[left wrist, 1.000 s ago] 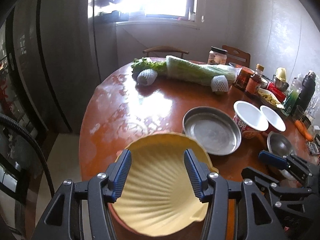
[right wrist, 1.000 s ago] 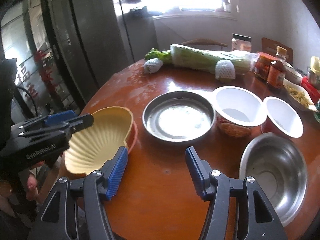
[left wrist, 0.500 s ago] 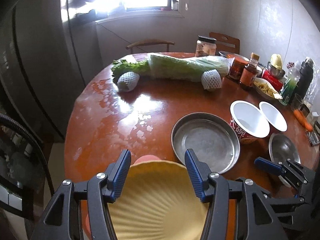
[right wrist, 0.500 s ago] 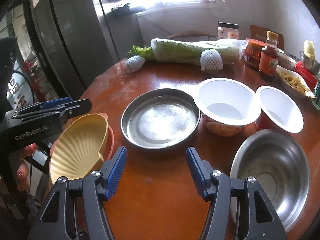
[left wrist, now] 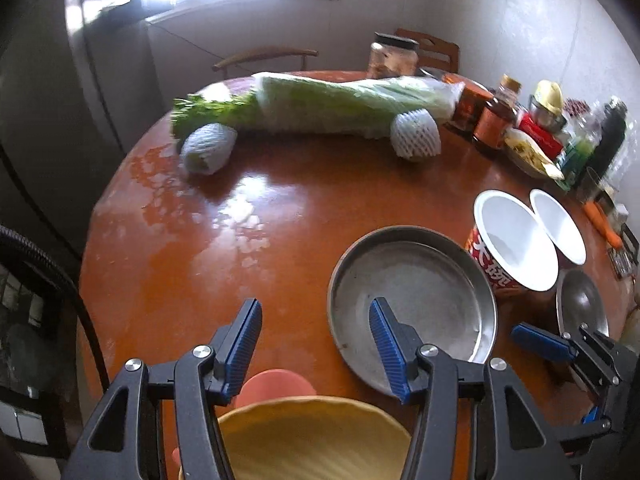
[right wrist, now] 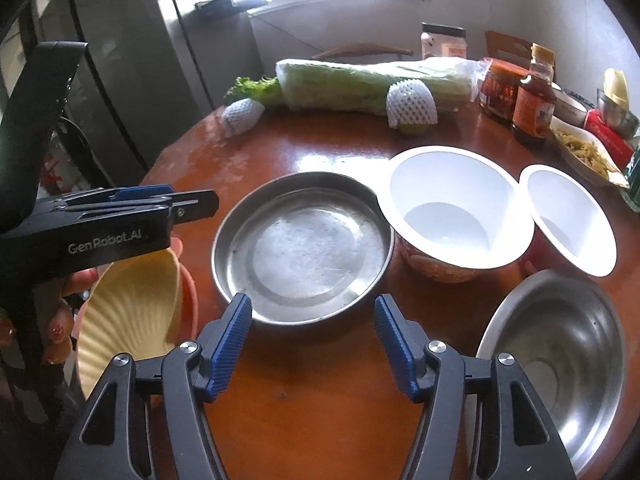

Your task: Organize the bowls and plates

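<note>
Compared with the frame a second ago in the left wrist view: yellow scallop-shaped plastic dish (left wrist: 316,436) now much lower in the picture, only its far rim visible at the bottom edge, resting on a salmon-pink plate (left wrist: 276,384) at the near edge of the round red-brown wooden table (left wrist: 224,240). Left gripper (left wrist: 316,340) advanced over the table, blue-padded jaws spread apart, nothing between the pads; right pad now overlapping the shallow round steel pan (left wrist: 412,300) in the picture.

Right wrist view: right gripper (right wrist: 312,340) spread, jaws just been opening, nothing between them, only bare table and the near rim of the steel pan beyond the tips. Pan nearer to the jaws than one second ago. Deep steel bowl (right wrist: 560,360) lower right, apart from the gripper. Large white paper noodle bowl (right wrist: 452,208) touching the pan's right side; smaller white paper bowl (right wrist: 568,216) just beside it.

Writing: "GenRobot.AI" in white on the black body of the left gripper, right wrist view. Large white Chinese characters on the red side of the noodle bowl, left wrist view, only partly visible. Labels on the amber sauce bottle (right wrist: 534,96) and red-labelled jar (right wrist: 500,88) too small to read.
</note>
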The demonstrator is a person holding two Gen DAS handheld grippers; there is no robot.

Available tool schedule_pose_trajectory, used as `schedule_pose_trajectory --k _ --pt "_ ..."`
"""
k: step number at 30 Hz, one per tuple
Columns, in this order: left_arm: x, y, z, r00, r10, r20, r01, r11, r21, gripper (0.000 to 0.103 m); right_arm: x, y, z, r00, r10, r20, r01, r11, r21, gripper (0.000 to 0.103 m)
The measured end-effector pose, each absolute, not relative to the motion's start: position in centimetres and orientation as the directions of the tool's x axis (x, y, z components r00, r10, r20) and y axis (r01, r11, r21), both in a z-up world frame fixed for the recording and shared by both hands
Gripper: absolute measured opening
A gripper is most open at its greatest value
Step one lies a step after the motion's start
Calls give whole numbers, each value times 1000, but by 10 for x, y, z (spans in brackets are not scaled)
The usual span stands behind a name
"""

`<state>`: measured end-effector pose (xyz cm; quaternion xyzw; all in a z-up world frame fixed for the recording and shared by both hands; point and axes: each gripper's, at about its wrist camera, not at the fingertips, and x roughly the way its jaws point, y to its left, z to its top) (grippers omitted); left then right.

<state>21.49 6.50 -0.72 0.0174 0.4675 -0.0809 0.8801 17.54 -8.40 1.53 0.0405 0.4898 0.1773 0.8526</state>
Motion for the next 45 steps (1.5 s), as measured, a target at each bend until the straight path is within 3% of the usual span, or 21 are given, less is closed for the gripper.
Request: schedule_pose_trajectory --k 20,23,24,29,45 --pt "241 51 -40 456 -135 -880 193 980 -50 55 217 -80 -8 413 268 -871 -231 955 184 66" --pt "241 49 -45 441 -143 -886 200 978 -59 45 221 -77 -15 398 277 -875 -239 952 193 63" --pt "242 49 -47 436 -148 -887 204 977 -63 37 221 -77 -16 398 279 -874 -243 951 193 58" --pt "239 53 -45 448 -143 -882 193 979 -61 30 218 -77 -16 406 294 -865 -259 945 199 49" --pt "214 82 3 594 -187 -782 133 982 -134 29 203 -73 37 526 357 -772 -289 929 232 48"
